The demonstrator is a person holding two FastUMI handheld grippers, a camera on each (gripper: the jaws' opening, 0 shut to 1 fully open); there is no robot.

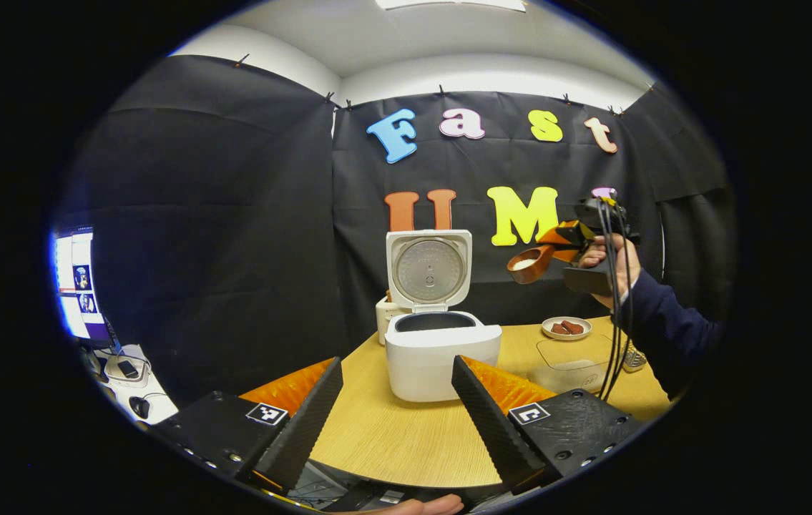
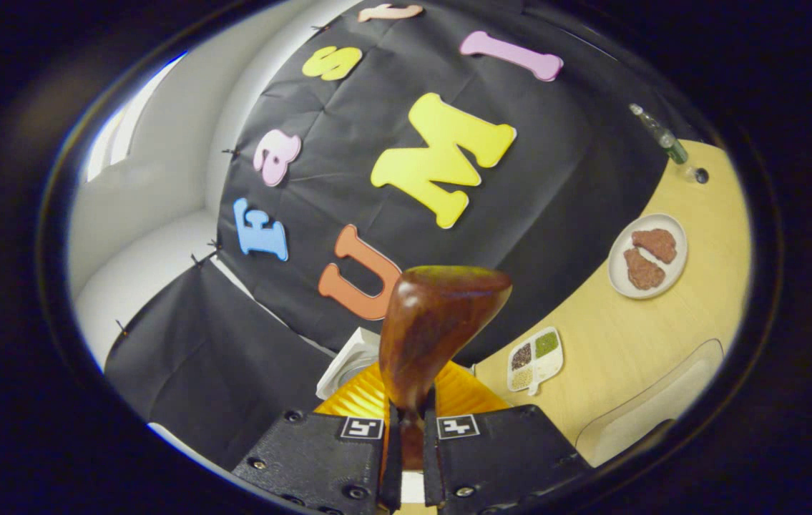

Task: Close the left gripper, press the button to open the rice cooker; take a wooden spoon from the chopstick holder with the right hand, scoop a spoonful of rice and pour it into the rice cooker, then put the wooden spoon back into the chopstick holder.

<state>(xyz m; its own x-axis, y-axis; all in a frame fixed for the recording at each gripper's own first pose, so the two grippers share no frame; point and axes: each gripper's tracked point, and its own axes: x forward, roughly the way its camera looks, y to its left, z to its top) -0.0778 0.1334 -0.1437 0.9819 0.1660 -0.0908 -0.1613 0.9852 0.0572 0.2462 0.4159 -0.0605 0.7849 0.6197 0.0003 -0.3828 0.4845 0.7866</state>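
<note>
The white rice cooker [image 1: 441, 350] stands on the wooden table [image 1: 406, 436] with its lid [image 1: 428, 268] raised upright. My left gripper [image 1: 397, 368] is open in front of it, holding nothing. Behind the cooker's left side stands the pale chopstick holder [image 1: 385, 318]. Up to the right of the cooker, a hand holds my right gripper [image 1: 569, 239], shut on the wooden spoon [image 1: 531, 263], whose bowl carries white rice. In the right gripper view the spoon [image 2: 434, 329] rises from between the shut fingers [image 2: 409, 422], its bowl seen from the back. A corner of the cooker lid [image 2: 348, 361] shows beneath it.
A small plate with brown pieces [image 1: 566, 327] [image 2: 647, 255] sits right of the cooker. A clear container [image 1: 570, 361] [image 2: 652, 408] lies nearer. A divided tray of grains [image 2: 534, 357] and a bottle [image 2: 659, 136] are on the table. A monitor [image 1: 75, 282] glows at far left.
</note>
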